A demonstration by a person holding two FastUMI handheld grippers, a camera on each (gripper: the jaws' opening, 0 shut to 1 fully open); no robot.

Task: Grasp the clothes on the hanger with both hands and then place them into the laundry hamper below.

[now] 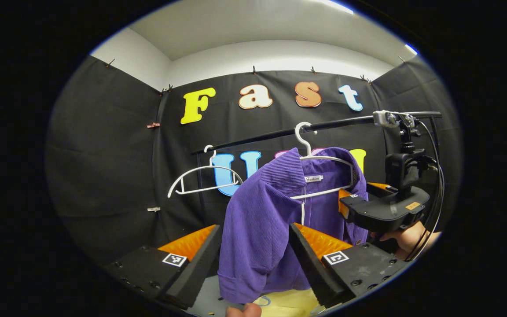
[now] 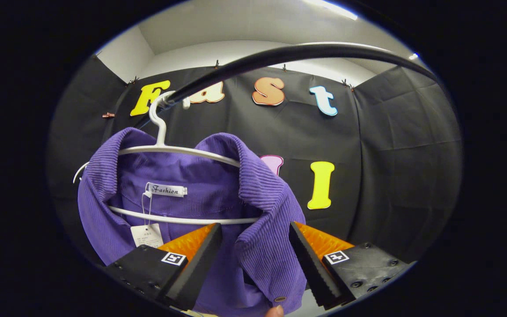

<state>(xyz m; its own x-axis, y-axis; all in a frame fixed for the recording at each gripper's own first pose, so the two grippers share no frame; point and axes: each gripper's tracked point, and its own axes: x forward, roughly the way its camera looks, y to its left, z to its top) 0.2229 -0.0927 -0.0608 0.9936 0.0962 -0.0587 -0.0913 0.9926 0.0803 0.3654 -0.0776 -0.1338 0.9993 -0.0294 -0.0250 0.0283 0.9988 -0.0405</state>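
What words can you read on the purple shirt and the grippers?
Neck label on the shirt: one short word in curly print; I don't read labels out.
Hang tag: print too small to read.
Square markers on the right gripper: patterns, no words.
Sticker on that gripper: too blurred to read.

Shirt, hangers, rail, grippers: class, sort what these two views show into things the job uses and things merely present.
Job:
purple shirt
its white hanger
left gripper, open, shirt between its fingers
right gripper, open at the shirt's shoulder

Merely present:
empty hanger
rail

The hamper cannot be told from these views.
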